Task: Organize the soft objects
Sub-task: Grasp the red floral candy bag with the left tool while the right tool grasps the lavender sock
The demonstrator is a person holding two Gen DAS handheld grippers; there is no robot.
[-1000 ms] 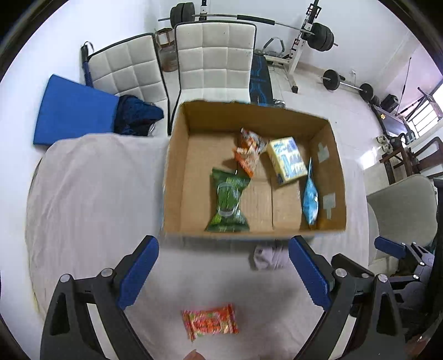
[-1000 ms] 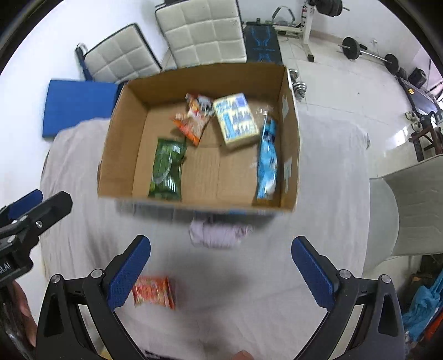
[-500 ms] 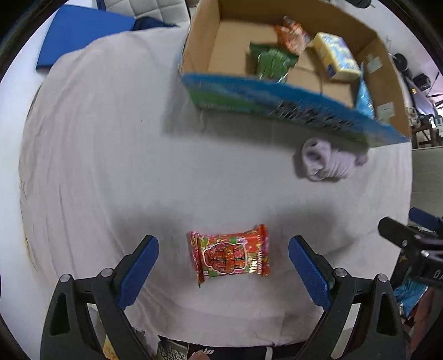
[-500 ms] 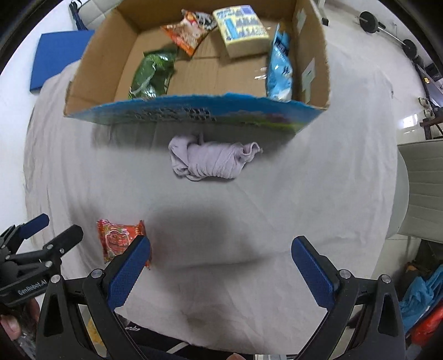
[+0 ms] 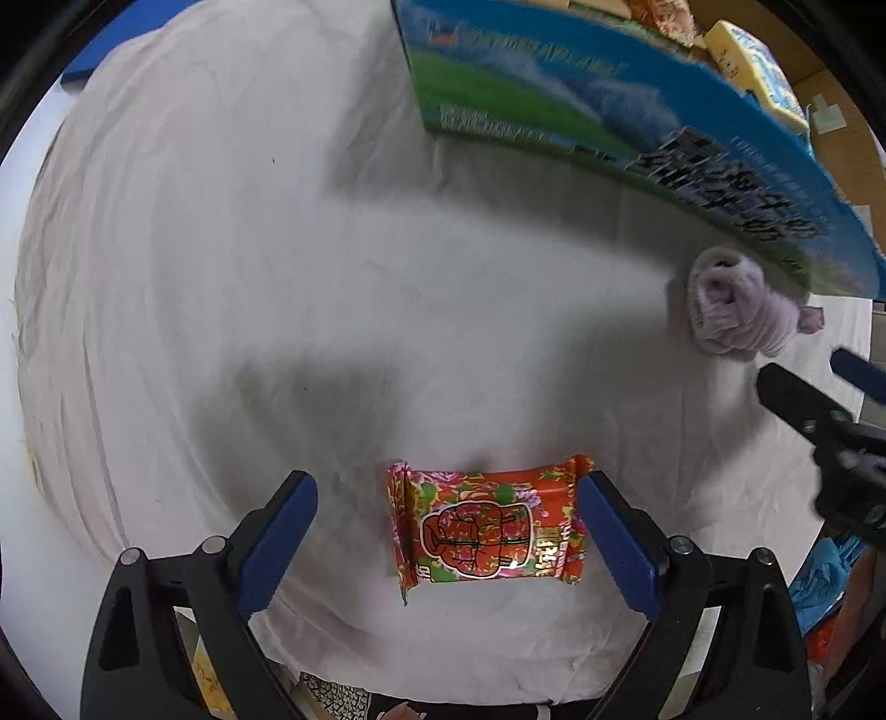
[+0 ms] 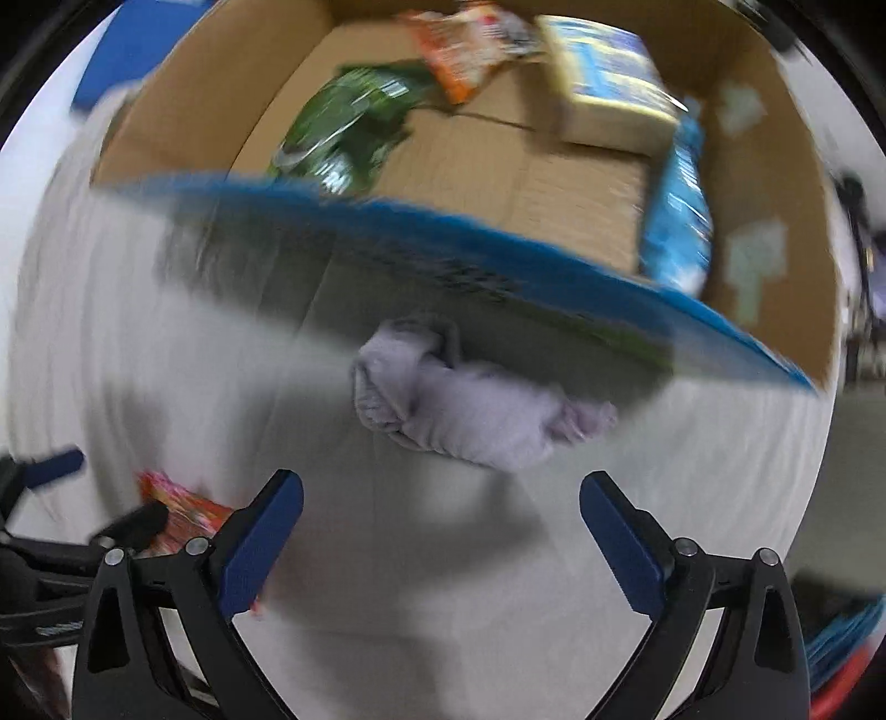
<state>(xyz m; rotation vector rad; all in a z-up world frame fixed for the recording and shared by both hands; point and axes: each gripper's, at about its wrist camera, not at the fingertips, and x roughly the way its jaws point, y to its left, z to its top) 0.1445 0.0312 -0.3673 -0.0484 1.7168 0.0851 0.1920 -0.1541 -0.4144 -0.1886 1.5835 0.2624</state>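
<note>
A red flowered snack packet (image 5: 487, 529) lies flat on the white cloth, between the open fingers of my left gripper (image 5: 448, 531), nearer the right finger. A rolled lilac cloth (image 6: 459, 410) lies against the near wall of the cardboard box (image 6: 775, 183); it also shows in the left wrist view (image 5: 736, 313). My right gripper (image 6: 440, 531) is open and empty, just short of the lilac cloth. The packet's edge (image 6: 183, 507) shows at the lower left of the right wrist view, which is blurred.
The box, with a blue and green printed outer wall (image 5: 609, 105), holds a green packet (image 6: 343, 133), an orange packet (image 6: 459, 50), a yellow-blue box (image 6: 609, 94) and a blue packet (image 6: 678, 221). The right gripper's tip (image 5: 803, 410) shows at the right of the left wrist view.
Both grippers have come down and forward. The left one now straddles the red packet; the right one has closed in on the lilac cloth. Both stay open.
</note>
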